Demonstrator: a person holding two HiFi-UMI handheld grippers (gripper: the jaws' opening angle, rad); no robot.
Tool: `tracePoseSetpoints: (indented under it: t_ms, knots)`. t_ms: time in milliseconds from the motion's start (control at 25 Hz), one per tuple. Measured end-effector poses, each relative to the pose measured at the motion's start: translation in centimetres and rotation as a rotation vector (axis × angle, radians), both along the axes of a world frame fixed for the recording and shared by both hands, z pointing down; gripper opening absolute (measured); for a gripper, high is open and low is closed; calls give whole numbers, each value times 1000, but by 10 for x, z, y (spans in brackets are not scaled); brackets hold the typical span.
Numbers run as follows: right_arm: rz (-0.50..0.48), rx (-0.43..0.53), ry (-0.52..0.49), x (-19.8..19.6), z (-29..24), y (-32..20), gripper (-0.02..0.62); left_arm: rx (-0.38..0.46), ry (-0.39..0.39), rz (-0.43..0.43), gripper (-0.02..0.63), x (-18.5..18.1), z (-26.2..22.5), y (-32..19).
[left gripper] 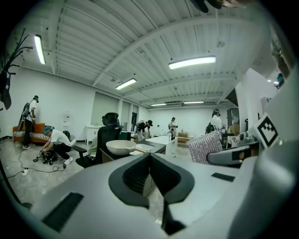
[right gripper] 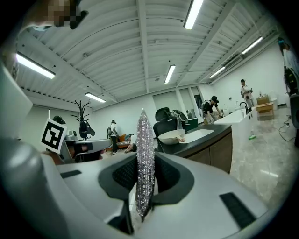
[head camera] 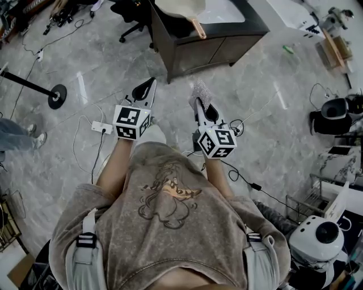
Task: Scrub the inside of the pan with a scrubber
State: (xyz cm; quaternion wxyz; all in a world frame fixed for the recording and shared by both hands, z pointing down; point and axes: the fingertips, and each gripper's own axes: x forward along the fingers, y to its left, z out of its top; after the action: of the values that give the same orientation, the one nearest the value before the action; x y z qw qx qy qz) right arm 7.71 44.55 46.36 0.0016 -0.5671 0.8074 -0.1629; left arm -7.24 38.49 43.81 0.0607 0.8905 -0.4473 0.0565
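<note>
The cream pan (head camera: 180, 8) with a wooden handle rests on a dark counter (head camera: 256, 21) ahead of me, at the top of the head view. It also appears in the left gripper view as the pan (left gripper: 120, 147) and in the right gripper view as the pan (right gripper: 171, 136). My right gripper (head camera: 199, 103) is shut on a glittery silver scrubber (head camera: 201, 90), which stands upright between the jaws as the scrubber (right gripper: 145, 140). My left gripper (head camera: 148, 85) is shut and holds nothing, its jaws meeting at the left gripper (left gripper: 150, 158). Both grippers hang over the floor, well short of the counter.
The counter sits on a brown cabinet (head camera: 204, 51) and has a sink beside the pan. A black office chair (head camera: 131, 14) stands left of it. A white power strip (head camera: 102, 127), cables and a round stand base (head camera: 57, 96) lie on the marble floor. Several people work in the background.
</note>
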Motion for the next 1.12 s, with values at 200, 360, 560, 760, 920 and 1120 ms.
tracePoseSetpoints:
  t_ms: [200,360,560,760,920,1120]
  knots:
    - [-8,-1,12,4,6,-26,78,-3,1,-9,17,2,11,-27]
    - [-2,-10,8,11,8,-62,78,-11,7,2,17,11,15,-63]
    - [-1,-2,2,19,1,-115,78,-21,2,15,17,22,17,-117]
    - [2,10,20,26,-5,-182,78,-31,-17,39,17,29,23,-183]
    - [13,17,27,34,-13,-236,78,-42,-25,55,17,34,24,-236]
    - [27,18,46,36,-22,-292,78,-55,-36,84,18,35,21,-291]
